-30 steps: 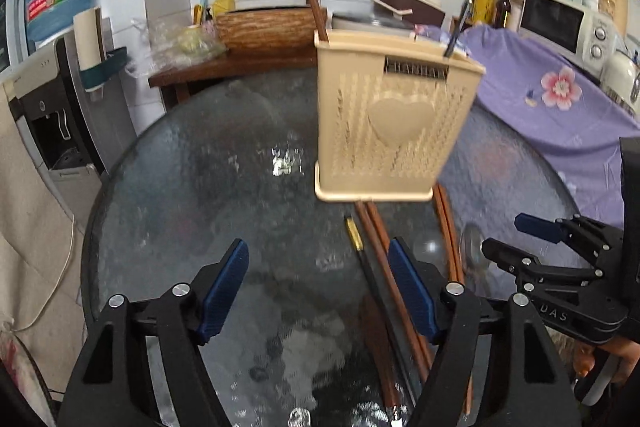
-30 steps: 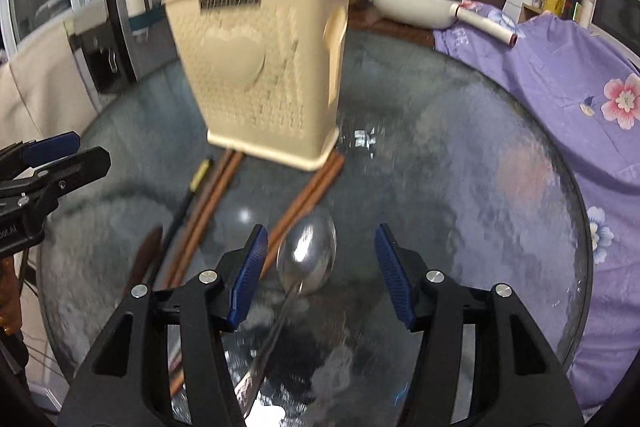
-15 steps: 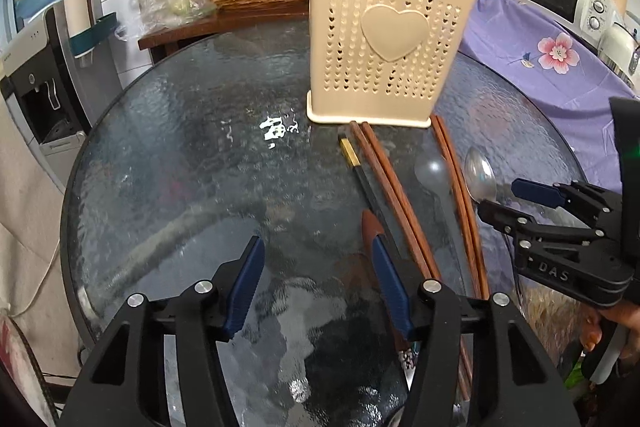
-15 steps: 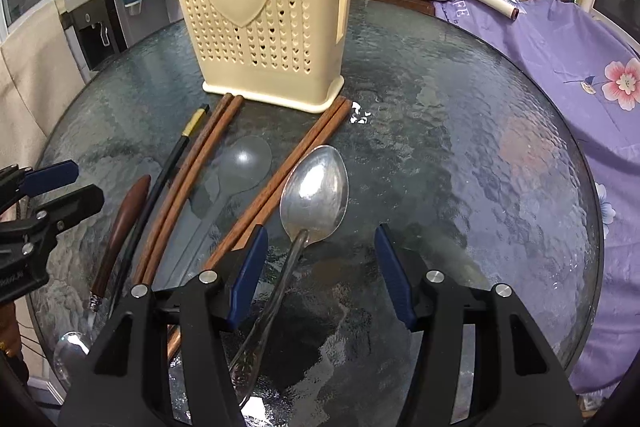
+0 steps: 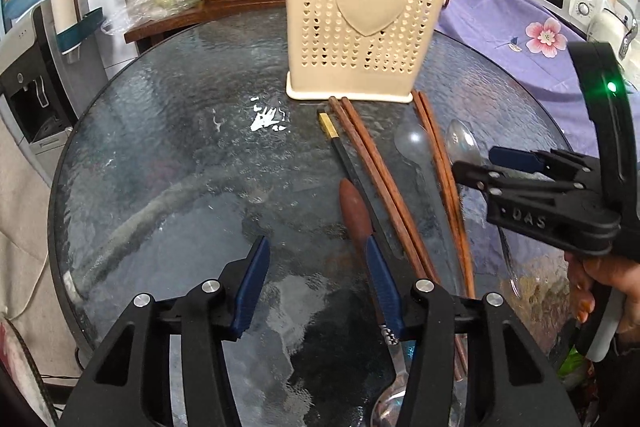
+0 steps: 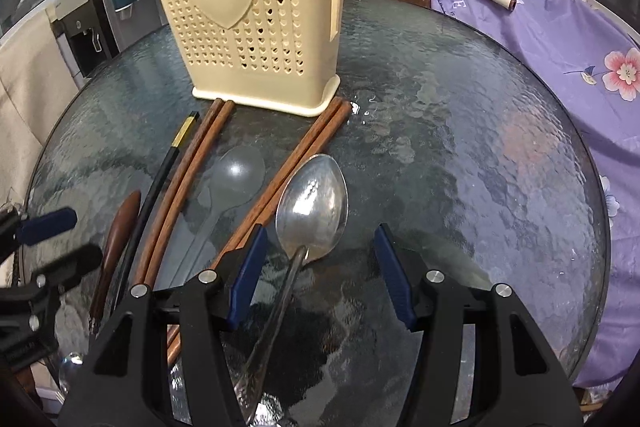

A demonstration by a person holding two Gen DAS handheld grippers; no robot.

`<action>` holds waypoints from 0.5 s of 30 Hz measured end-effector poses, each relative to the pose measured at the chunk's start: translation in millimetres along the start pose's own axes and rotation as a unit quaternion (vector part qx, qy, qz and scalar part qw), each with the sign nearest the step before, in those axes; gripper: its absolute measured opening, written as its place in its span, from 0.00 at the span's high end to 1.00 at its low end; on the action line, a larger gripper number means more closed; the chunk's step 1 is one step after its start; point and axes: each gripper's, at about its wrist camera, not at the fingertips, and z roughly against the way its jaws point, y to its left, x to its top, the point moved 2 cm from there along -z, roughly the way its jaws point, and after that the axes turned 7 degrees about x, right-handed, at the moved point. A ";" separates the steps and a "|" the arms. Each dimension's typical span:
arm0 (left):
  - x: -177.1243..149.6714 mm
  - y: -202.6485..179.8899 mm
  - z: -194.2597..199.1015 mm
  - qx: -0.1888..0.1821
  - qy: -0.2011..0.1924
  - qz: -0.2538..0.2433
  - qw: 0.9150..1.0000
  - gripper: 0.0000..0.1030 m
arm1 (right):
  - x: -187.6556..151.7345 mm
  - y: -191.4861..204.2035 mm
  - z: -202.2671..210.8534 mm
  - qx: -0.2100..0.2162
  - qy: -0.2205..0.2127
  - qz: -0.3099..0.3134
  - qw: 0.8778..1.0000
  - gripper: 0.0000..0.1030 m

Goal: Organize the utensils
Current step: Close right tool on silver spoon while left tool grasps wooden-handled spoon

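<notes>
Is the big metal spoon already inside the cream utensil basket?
No, the metal spoon lies flat on the glass table, in front of the basket.

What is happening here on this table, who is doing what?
A person holds a gripper in each hand over a round glass table, sorting utensils into a beige perforated plastic holder. The left gripper is closing near a wooden-handled spoon, nothing between its jaws yet. The right gripper hangs open around the neck of a large steel spoon. Brown wooden chopsticks lie loose.

Round glass table (image 6: 460, 155) — holder (image 6: 248, 27), chopsticks (image 6: 304, 151), spoons (image 6: 312, 207) lying on it.
</notes>
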 end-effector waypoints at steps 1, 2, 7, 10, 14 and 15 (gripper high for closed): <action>0.3 -1.3 -0.1 0.000 0.000 -0.002 1.000 0.53 | 1.2 -0.2 -0.9 0.000 -0.001 -0.001 1.000 0.46; -0.1 -2.1 0.0 0.000 0.000 -0.004 1.000 0.54 | 1.9 -0.9 -1.7 -0.001 -0.001 -0.002 1.000 0.46; -0.7 -4.7 0.0 -0.001 0.000 -0.007 1.000 0.56 | 7.5 -5.2 -5.5 -0.004 -0.004 -0.007 1.000 0.46; -1.8 -6.2 1.4 -0.006 0.003 -0.007 1.000 0.56 | 8.9 -6.9 -5.9 -0.003 -0.005 -0.006 1.000 0.46; -4.7 -8.0 2.7 -0.011 0.006 -0.009 1.000 0.56 | 7.3 -8.2 -4.9 -0.001 -0.008 -0.001 1.000 0.51; -5.9 -9.6 2.7 -0.012 0.008 -0.012 1.000 0.56 | 7.3 -8.7 -4.7 0.000 -0.008 0.000 1.000 0.52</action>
